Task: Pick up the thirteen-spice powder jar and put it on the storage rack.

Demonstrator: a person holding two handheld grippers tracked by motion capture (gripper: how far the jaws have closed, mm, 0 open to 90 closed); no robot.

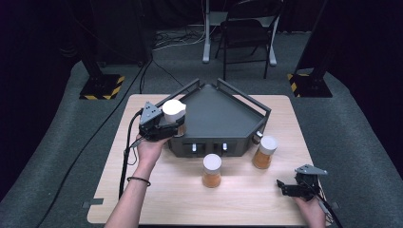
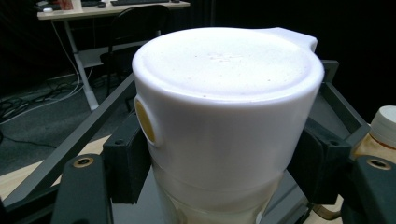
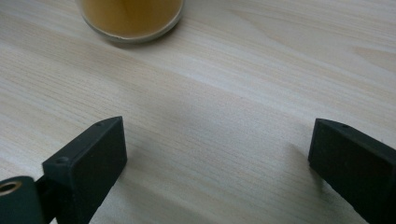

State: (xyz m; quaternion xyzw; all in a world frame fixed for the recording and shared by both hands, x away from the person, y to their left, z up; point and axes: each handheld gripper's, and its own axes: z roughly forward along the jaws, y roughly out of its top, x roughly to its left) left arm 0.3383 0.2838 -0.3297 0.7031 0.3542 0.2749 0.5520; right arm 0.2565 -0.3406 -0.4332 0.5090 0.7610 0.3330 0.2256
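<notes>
My left gripper (image 1: 171, 124) is shut on a white-capped jar (image 1: 174, 112), held upright at the left edge of the dark grey tray (image 1: 218, 114). In the left gripper view the jar's white cap (image 2: 224, 93) rises between both black jaws, which press on its sides. Two more white-capped jars of orange contents stand on the table: one (image 1: 212, 170) in front of the tray, another (image 1: 264, 152) by its right front corner. My right gripper (image 1: 285, 186) rests low at the table's right front, jaws open with bare wood between them (image 3: 219, 154). The base of an orange jar (image 3: 130, 18) lies ahead of it.
The wooden table (image 1: 157, 199) stands on grey carpet. The tray has raised rails (image 1: 242, 97) along its back edges and a front wall with small fittings. A black chair (image 1: 247, 33) and stand legs are beyond the table. A cable (image 1: 126, 156) trails from my left gripper.
</notes>
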